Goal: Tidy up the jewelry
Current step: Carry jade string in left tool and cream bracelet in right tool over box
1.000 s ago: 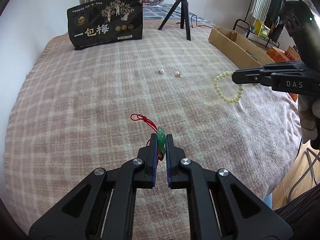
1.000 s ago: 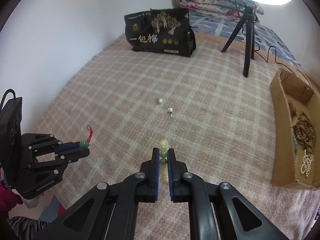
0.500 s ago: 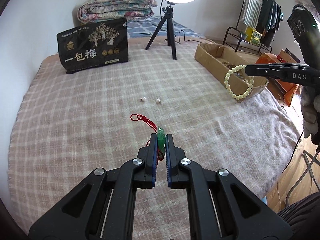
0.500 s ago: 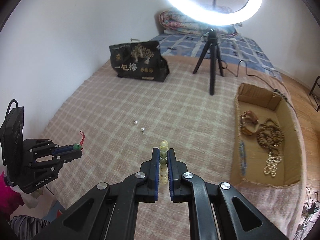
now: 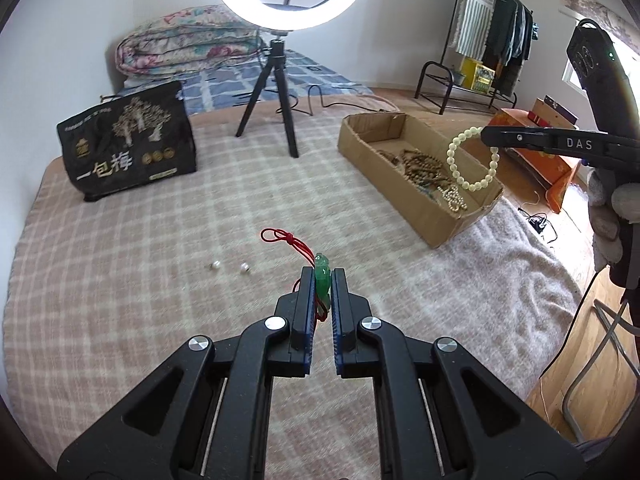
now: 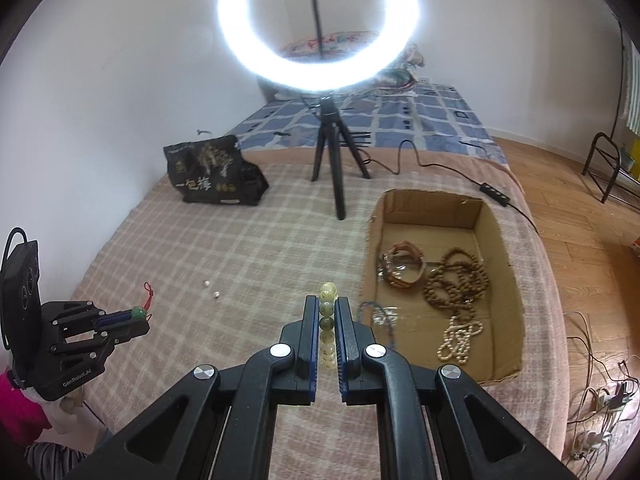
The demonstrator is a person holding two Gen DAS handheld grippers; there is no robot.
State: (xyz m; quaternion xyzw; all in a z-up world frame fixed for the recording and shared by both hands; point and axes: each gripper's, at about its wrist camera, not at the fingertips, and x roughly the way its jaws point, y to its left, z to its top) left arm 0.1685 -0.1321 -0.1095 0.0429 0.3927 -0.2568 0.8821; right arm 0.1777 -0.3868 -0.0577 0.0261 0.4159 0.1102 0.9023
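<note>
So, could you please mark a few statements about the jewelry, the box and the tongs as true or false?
1. The left tongs are shut on a green pendant with a red cord. True.
2. The right tongs are open and hold nothing. False: they are shut on a pale bead bracelet.
3. The cardboard box already holds jewelry. True: a brown bead necklace lies inside.
4. The two small pearl earrings lie in the box. False: they lie on the plaid blanket.
</note>
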